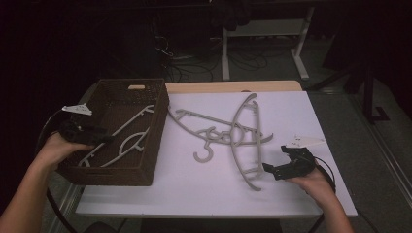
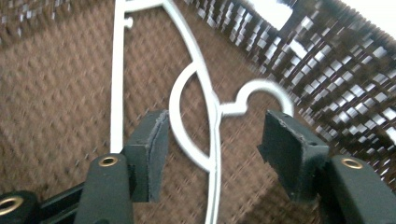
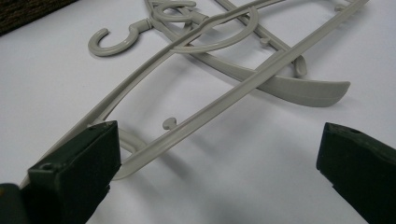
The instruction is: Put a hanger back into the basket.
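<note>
The grey plastic hanger lay flat on the basket's woven brown floor, its hook curling toward the far wall (thin, smooth bars against coarse weave). The left gripper hung just above it with jaws spread, pads clear of the bar between them. On the white table, two more hangers lay crossed, just beside the basket. The right gripper stood wide open at the lower end of the nearer one, bare tabletop around it.
</note>
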A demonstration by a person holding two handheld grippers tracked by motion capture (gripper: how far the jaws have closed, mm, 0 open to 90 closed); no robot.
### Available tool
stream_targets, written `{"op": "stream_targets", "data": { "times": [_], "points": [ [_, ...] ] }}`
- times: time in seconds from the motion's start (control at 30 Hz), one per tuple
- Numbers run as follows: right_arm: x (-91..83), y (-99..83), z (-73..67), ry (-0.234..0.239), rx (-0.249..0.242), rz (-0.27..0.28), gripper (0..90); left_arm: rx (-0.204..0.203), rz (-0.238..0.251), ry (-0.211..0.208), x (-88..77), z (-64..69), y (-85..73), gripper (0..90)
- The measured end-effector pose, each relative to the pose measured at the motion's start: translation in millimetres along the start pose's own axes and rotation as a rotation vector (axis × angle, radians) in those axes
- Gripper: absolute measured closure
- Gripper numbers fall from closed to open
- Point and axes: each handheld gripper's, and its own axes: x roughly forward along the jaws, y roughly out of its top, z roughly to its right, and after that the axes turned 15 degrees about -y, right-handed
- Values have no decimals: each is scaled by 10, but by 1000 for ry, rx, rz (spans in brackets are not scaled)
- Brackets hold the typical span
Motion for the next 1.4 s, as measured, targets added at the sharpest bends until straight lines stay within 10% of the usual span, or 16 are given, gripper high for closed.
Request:
{"op": "stream_targets", "data": {
  "times": [0.77,1.4],
  "points": [
    [-34,20,18,-8,1,11,0,177,192,-176,430,785,764,149],
    [5,89,-25,-32,-13,-16,0,264,181,-310,1429,1502,1020,79]
  ]
}}
